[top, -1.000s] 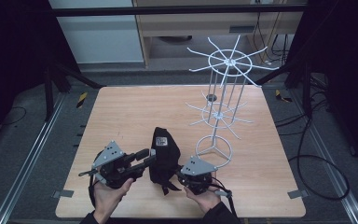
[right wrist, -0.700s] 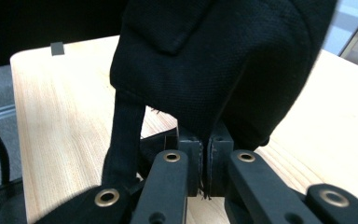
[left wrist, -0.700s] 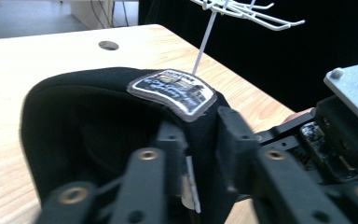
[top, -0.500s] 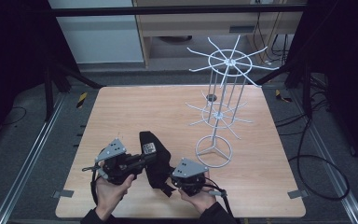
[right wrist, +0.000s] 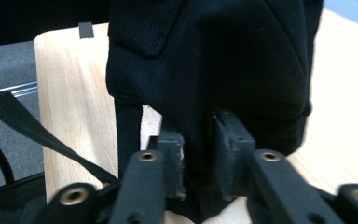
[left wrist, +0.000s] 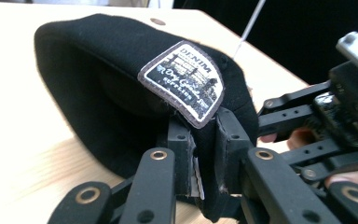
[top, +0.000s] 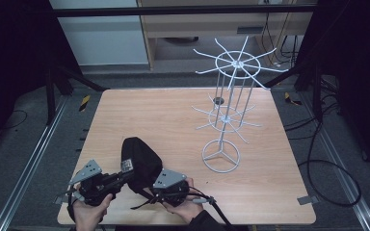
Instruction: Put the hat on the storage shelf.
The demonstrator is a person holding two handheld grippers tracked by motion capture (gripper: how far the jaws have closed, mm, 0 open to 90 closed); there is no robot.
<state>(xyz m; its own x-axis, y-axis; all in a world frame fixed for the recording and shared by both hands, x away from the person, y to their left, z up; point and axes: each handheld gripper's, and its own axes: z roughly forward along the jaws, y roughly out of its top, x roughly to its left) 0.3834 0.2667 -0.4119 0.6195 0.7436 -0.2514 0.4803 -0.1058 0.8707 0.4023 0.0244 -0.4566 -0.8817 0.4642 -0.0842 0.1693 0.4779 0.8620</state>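
The wooden desk (top: 173, 120) carries a white wire display rack (top: 229, 91) in its 2 o'clock part, the rack's round base ring toward the centre-right and its spoked arms spread in two tiers above. At the desk's 7 o'clock edge a black cap (top: 139, 166) is held up between the two tools, well apart from the rack. Seen from the high view, its long axis runs from 11 o'clock to 5 o'clock, the rounded end pointing to about 11 o'clock and a thin black strap (top: 142, 204) trailing off the low end toward 6 o'clock. The left gripper (top: 120, 177) reaches in from 8 o'clock; its fingers (left wrist: 179, 156) have just been closing and stand narrow, pinching the cap's fabric beside a sewn patch (left wrist: 186, 81) that reads DENIM. The right gripper (top: 149, 190) comes from 5 o'clock; its fingers (right wrist: 228, 149) have just been opening, yet dark cloth sits between them and both pads appear to press on it in the right gripper view.
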